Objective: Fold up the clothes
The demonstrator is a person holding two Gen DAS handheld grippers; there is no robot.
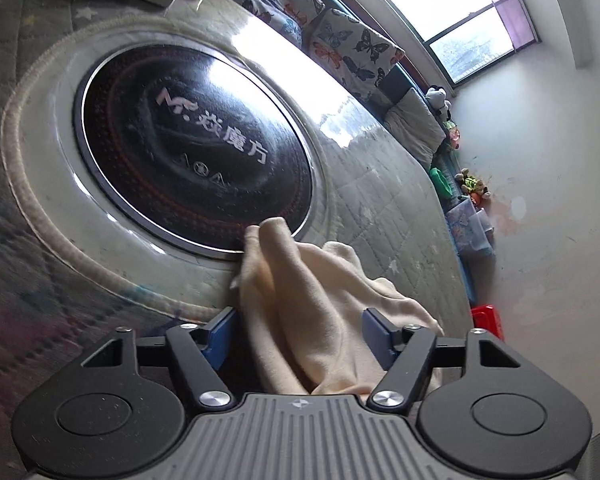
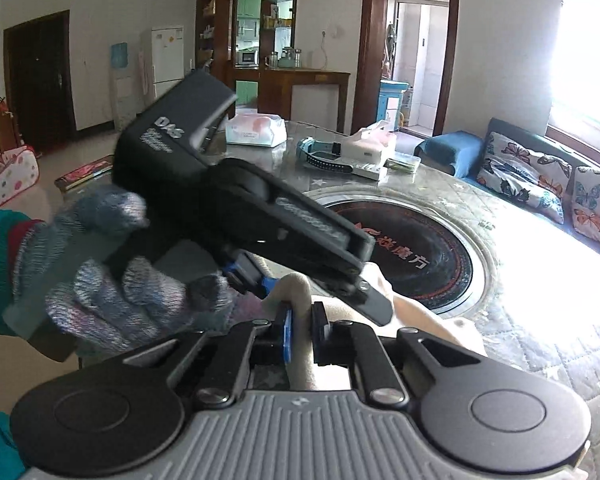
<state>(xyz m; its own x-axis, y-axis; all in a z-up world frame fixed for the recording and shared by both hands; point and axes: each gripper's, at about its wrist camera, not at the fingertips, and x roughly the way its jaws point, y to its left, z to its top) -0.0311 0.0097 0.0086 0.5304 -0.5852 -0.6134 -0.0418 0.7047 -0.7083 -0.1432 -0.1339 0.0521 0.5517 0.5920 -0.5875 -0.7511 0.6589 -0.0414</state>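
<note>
Left tool (image 1: 298,334): blue pads spread wide, released. Cream garment (image 1: 320,320) bunches up between the pads, but neither pad presses it; whether cloth touches the right pad I cannot tell. The cloth rises in loose ridges and its far tip overlaps the edge of the black induction hob (image 1: 192,168) set into the round counter (image 1: 380,200).

Right tool (image 2: 302,336): pads drawn close together, clenched on a narrow fold of the same cream garment (image 2: 300,368), which passes up between them and spreads onto the counter (image 2: 540,340) beyond.

Seen from the right wrist, the left tool body (image 2: 240,216) crosses low and close over the cloth, held by a knit-gloved left hand (image 2: 112,276). Its blue tip sits just beside the right tool's pads.

Judgement: the two tools meet at one bunch of fabric. The right holds a pinch so the cloth cannot slide; the left stands spread around the neighbouring bulk, likely to take its own hold or having just let one go. Which, the frames do not settle.

Garment is crumpled, not laid flat; no clean fold line shows. Fold looks early or mid-step.

Beyond: tissue box (image 2: 256,130), butterfly cushions (image 2: 524,176), well apart from the work. Cloth lapping the hob rim could snag or drag.
</note>
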